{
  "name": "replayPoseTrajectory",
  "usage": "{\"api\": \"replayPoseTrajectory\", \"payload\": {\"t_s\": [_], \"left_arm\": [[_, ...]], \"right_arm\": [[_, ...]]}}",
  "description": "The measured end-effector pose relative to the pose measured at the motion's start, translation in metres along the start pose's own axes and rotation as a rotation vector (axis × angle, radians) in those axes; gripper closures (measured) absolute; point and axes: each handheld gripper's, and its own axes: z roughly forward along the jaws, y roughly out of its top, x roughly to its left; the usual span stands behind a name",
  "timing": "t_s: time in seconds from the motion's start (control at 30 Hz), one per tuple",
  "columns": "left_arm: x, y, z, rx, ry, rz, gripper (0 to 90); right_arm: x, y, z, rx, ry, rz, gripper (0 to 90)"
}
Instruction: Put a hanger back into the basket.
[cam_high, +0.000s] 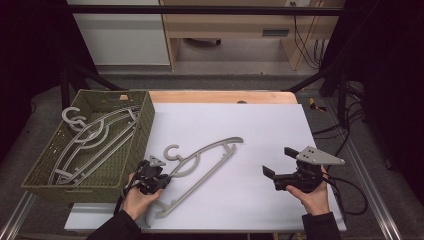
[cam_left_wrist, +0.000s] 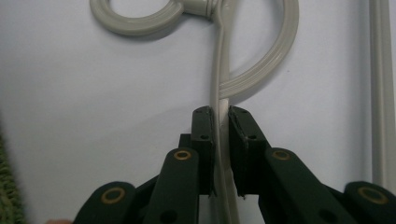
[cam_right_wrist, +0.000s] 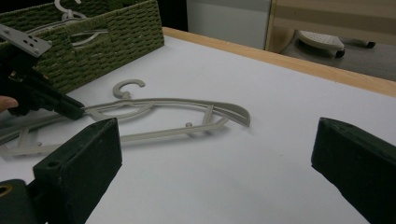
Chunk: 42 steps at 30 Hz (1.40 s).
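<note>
Nearest the front edge of the white tabletop, the left gripper has its matte black jaws pinched on the thin upper arm of a pale grey plastic hanger; in the left gripper view the ribbed pads press that bar from both sides, just below the curved neck. The hanger lies flat near the front left corner, its open hook toward the basket and its lower end partly hidden by the hand. The right gripper, near the front right corner, has its blocky jaws spread wide with nothing between them. At the left edge, a green woven basket holds what look like several more grey hangers, overlapping and hard to count.
</note>
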Motion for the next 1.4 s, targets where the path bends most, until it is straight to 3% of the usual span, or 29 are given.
{"api": "replayPoseTrajectory", "payload": {"t_s": [0.07,0.17,0.27,0.33,0.43,0.57,0.87,0.93,1.17,1.27,1.4], "left_arm": [[0.0,0.0,0.0,-0.001,-0.01,0.004,78.6],[-0.001,0.002,0.001,0.01,-0.042,0.028,67.8],[-0.003,0.004,0.002,0.029,-0.036,0.061,65.2],[-0.003,0.007,0.002,0.057,-0.027,0.094,65.7],[-0.005,0.007,0.003,0.062,-0.019,0.09,66.5],[-0.011,0.007,0.003,0.067,0.028,0.101,68.1],[-0.016,0.01,0.003,0.086,0.042,0.092,79.2],[-0.014,0.01,0.003,0.079,0.03,0.072,80.0],[-0.011,0.006,0.0,0.045,0.0,0.064,81.2],[-0.008,0.007,-0.008,0.001,-0.039,0.035,81.5],[-0.007,0.01,-0.021,-0.047,-0.07,0.035,81.9]], "right_arm": [[0.0,0.0,0.0,0.0,0.0,0.0,1.9],[0.0,0.0,0.0,0.001,0.001,0.002,1.9],[0.0,0.0,0.0,0.001,0.0,0.002,1.9],[0.0,0.0,0.0,0.001,-0.002,0.0,2.0],[0.0,0.001,0.0,-0.002,-0.001,-0.004,2.0],[0.001,0.002,-0.001,-0.001,-0.001,-0.002,2.0],[0.001,0.002,-0.003,-0.006,-0.001,-0.002,1.9],[0.001,0.002,-0.002,-0.004,0.0,-0.002,1.9],[0.0,0.001,-0.002,-0.001,-0.001,-0.002,1.9],[0.0,0.001,-0.003,-0.004,-0.002,0.0,1.9],[0.0,0.001,-0.003,-0.003,-0.002,0.002,1.9]]}}
